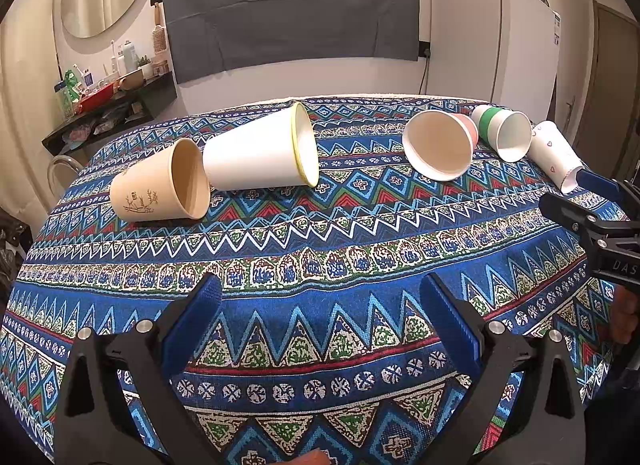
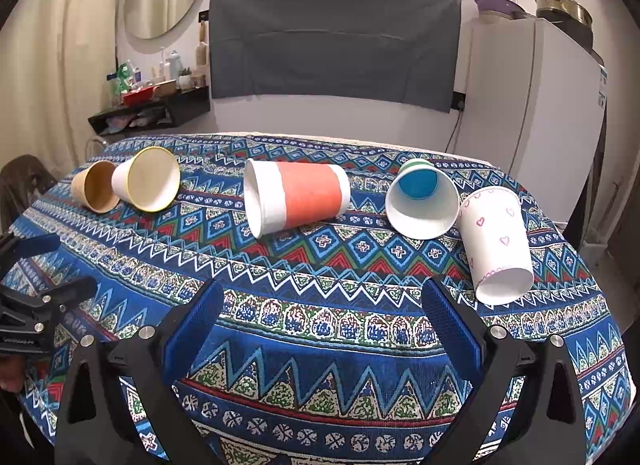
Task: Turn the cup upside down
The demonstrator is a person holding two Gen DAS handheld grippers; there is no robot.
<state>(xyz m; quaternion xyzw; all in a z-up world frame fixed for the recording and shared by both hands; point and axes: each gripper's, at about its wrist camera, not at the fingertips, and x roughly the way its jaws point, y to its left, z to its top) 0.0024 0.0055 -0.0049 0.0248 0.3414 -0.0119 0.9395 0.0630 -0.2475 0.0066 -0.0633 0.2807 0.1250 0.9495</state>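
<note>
Several paper cups lie on their sides in a row on the patterned tablecloth (image 1: 320,249). From the left: a tan cup (image 1: 152,189), a white cup with a yellow rim (image 1: 256,153), a white cup with a coral band (image 2: 300,197), a green-banded cup (image 2: 420,201) and a white cup with hearts (image 2: 496,241). My left gripper (image 1: 320,305) is open and empty, hovering over the near cloth. My right gripper (image 2: 320,305) is open and empty, near the heart cup, which lies just beyond its right finger.
A white fridge (image 1: 492,49) with pots on top stands at the back right. A grey cloth (image 1: 292,9) hangs on the wall. A dark shelf (image 1: 108,105) with bottles stands back left. The table's edges fall away on both sides.
</note>
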